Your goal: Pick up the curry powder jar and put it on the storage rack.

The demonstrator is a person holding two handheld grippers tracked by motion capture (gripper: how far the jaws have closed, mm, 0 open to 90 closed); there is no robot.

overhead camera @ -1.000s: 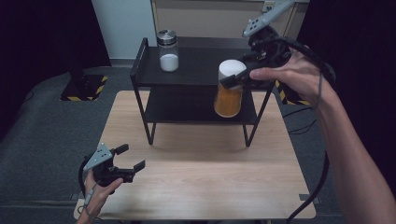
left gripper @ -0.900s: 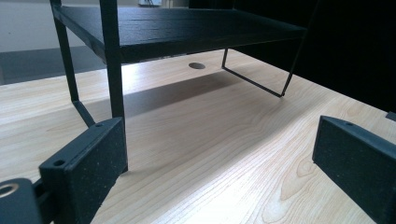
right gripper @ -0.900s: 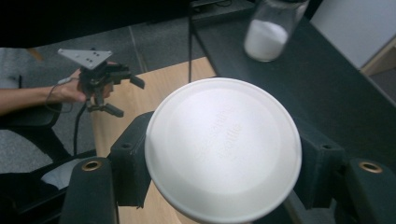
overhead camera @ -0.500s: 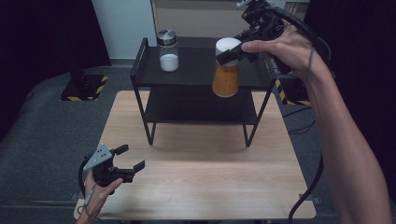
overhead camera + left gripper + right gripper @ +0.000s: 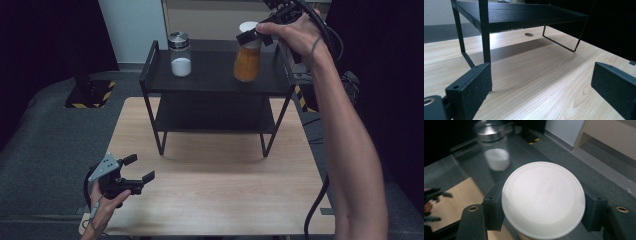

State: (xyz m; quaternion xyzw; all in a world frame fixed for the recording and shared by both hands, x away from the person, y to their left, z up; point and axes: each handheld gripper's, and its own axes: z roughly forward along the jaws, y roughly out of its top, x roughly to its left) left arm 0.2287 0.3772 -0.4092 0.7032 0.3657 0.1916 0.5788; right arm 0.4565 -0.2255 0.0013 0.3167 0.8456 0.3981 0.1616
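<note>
An orange-filled seasoning bottle with a white lid is at the right of the black rack's top shelf; whether its base touches the shelf I cannot tell. My right gripper is shut on it just under the lid, both jaws pressed against its sides in the right gripper view. A glass jar with a metal cap and white powder stands on the same shelf at the left. My left gripper is open low over the table's front left corner, nothing between its jaws.
The two-tier black rack stands at the back half of the wooden table. Its lower shelf is bare. A black cable hangs along the table's right edge. Grey floor mats lie on both sides of the table.
My right gripper has lifted the orange bottle from the lower shelf's front up and back to the top shelf's right side. The left gripper has stayed in place.
</note>
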